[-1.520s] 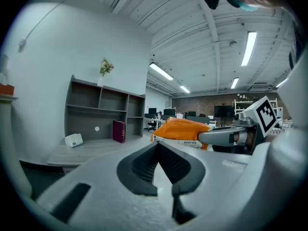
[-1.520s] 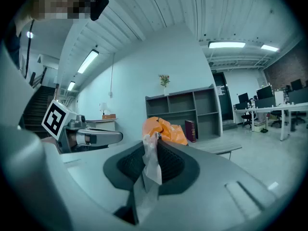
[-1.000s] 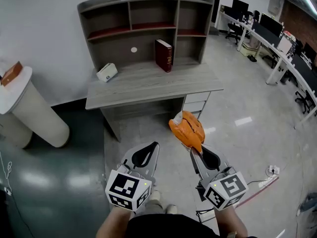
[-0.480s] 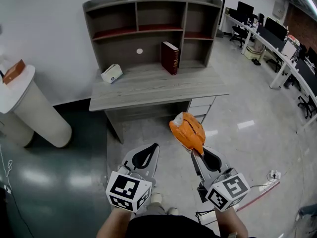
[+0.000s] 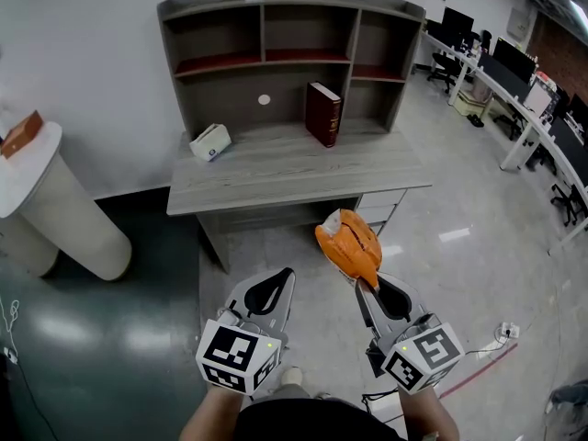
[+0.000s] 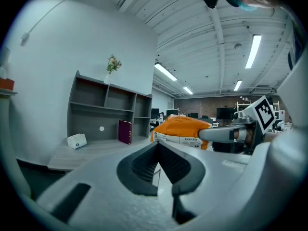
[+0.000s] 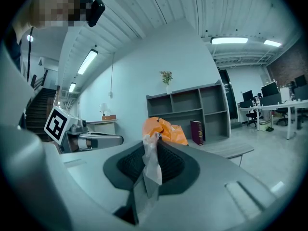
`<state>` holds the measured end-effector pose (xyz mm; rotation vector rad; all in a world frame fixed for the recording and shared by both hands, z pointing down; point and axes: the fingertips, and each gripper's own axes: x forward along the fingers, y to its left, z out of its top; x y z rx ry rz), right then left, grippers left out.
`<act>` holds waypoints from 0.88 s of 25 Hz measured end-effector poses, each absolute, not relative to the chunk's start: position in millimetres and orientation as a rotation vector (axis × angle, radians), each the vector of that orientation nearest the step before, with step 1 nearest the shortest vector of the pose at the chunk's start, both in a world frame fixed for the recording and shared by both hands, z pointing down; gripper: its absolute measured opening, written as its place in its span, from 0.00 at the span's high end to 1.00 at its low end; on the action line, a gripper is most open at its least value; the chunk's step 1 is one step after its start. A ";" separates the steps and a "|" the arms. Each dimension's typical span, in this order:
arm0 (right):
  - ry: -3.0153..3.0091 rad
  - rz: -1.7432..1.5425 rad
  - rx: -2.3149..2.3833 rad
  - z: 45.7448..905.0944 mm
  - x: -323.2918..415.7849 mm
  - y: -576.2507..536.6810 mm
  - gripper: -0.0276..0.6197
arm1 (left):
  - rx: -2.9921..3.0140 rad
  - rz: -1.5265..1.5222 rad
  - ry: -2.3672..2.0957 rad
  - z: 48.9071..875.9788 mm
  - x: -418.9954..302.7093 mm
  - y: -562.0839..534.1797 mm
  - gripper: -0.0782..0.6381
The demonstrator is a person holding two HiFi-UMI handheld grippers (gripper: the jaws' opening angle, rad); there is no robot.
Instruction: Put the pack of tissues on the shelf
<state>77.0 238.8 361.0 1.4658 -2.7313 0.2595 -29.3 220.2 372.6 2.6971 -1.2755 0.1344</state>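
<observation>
1. Plainly, the job is about half done. The pack of tissues (image 5: 347, 242), an orange packet, is up off the floor and held in the air just short of the near edge of the surface (image 5: 285, 168). It is not over the surface yet and is well apart from the shelf (image 5: 276, 58).
2. The right gripper (image 5: 361, 280) has its jaws clamped on the thin wrapper flap at the pack's near end. The bulk of the pack sticks out beyond the tips, toward the shelf.
3. The left gripper (image 5: 288, 272) hangs just to the left of the right one. Its jaws are together with nothing between them, so it carries nothing.
4. By my reading, the pack must now go across the surface to a compartment, be set down there and be released.
5. A dark red book (image 5: 323, 113) stands upright at the far side of the surface, right of centre, and a small white box (image 5: 210, 141) lies at its far left. The upper compartments look empty, so there is room.
6. The surface lies between the person and the shelf, so the reach is long. The book stands close to the right gripper's straight line to the lower bay.
7. The white round stand (image 5: 46, 191) at left and the office desks (image 5: 519, 108) at far right are well clear. Held only by its flap, the pack may swing or slip.
</observation>
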 end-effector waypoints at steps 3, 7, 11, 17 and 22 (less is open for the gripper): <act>-2.727 0.253 1.473 358.7 68.5 229.7 0.87 | 2.694 0.140 -1.265 375.9 -38.8 211.8 0.90; -2.722 0.231 1.478 355.0 58.6 221.6 0.87 | 2.696 0.139 -1.247 379.0 -49.2 204.2 0.90; -2.714 0.221 1.470 354.3 53.4 207.8 0.87 | 2.690 0.124 -1.248 381.1 -56.0 194.1 0.90; -2.724 0.203 1.428 356.2 44.0 179.9 0.87 | 2.682 0.113 -1.267 383.4 -61.1 172.3 0.90; -2.739 0.215 1.375 358.6 38.9 150.6 0.87 | 2.659 0.118 -1.287 384.6 -61.2 146.6 0.90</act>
